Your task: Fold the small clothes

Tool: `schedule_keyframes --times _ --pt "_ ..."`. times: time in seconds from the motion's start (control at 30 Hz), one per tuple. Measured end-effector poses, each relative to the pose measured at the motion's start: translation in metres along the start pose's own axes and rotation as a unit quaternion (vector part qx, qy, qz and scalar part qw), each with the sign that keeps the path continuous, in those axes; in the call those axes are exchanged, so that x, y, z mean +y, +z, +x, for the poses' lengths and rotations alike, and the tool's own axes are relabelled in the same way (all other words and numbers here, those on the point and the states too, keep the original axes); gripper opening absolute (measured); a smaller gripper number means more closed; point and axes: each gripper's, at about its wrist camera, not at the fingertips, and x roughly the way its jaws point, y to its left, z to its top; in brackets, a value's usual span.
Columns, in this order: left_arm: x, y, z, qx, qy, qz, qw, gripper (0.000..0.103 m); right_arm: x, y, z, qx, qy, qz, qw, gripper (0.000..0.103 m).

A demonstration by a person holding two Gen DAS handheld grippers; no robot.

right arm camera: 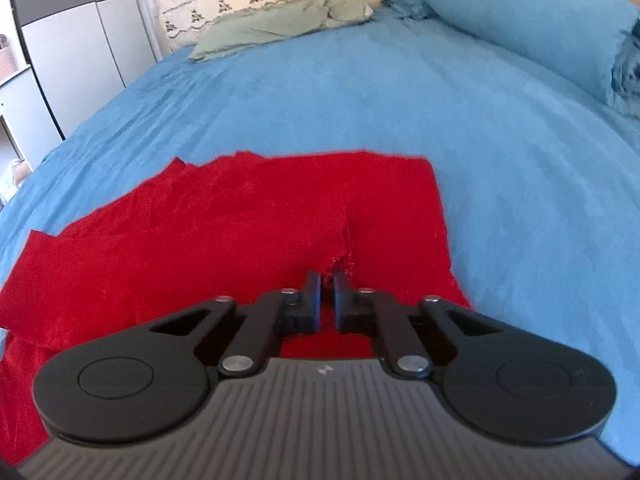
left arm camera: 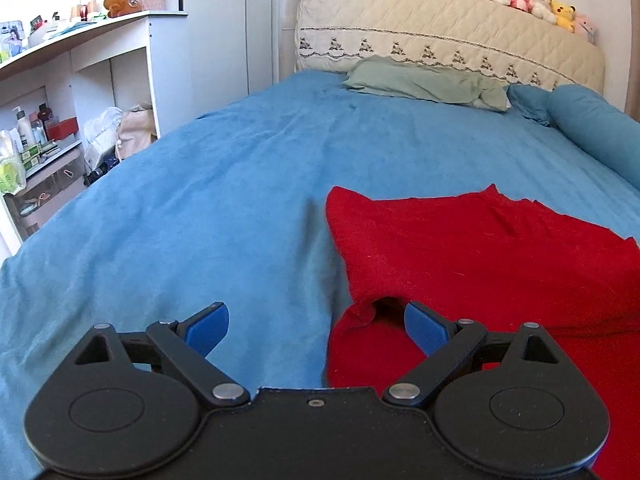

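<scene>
Red and fuzzy, the small garment [right arm camera: 240,216] lies spread out on the blue bedspread [right arm camera: 500,160], near the front of the bed. The right gripper [right arm camera: 328,294] has its 2 fingers squeezed almost together, pinching a little fold of the red cloth. The left gripper [left arm camera: 316,330] is spread wide at the cloth's left edge, holding nothing. A green pillow [left arm camera: 424,82] sits far back by the quilted headboard [left arm camera: 440,28].
</scene>
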Motion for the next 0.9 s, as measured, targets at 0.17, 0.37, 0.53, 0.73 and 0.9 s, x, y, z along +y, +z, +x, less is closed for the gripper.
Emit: schedule_keyframes --times 0.17,0.37,0.53,0.73,0.9 --pt "-0.008 0.002 0.007 0.005 -0.004 0.014 0.9999 0.097 -0.005 0.02 -0.02 -0.037 0.012 -0.019 0.999 0.02" --pt "-0.017 0.003 0.013 0.011 -0.004 0.038 0.9992 0.097 -0.031 0.027 -0.025 -0.059 -0.035 -0.02 0.997 0.02" --pt "-0.021 0.006 0.015 0.018 0.005 0.049 0.9986 0.097 -0.044 0.006 0.005 -0.007 -0.063 -0.023 0.998 0.023" --pt "-0.042 0.026 -0.004 -0.033 -0.071 0.058 0.9952 0.097 -0.043 0.004 -0.02 -0.074 -0.033 0.007 0.997 0.088" --pt "-0.07 0.027 0.044 0.024 -0.109 0.064 0.9917 0.099 -0.017 -0.002 -0.01 -0.065 0.037 -0.036 0.997 0.102"
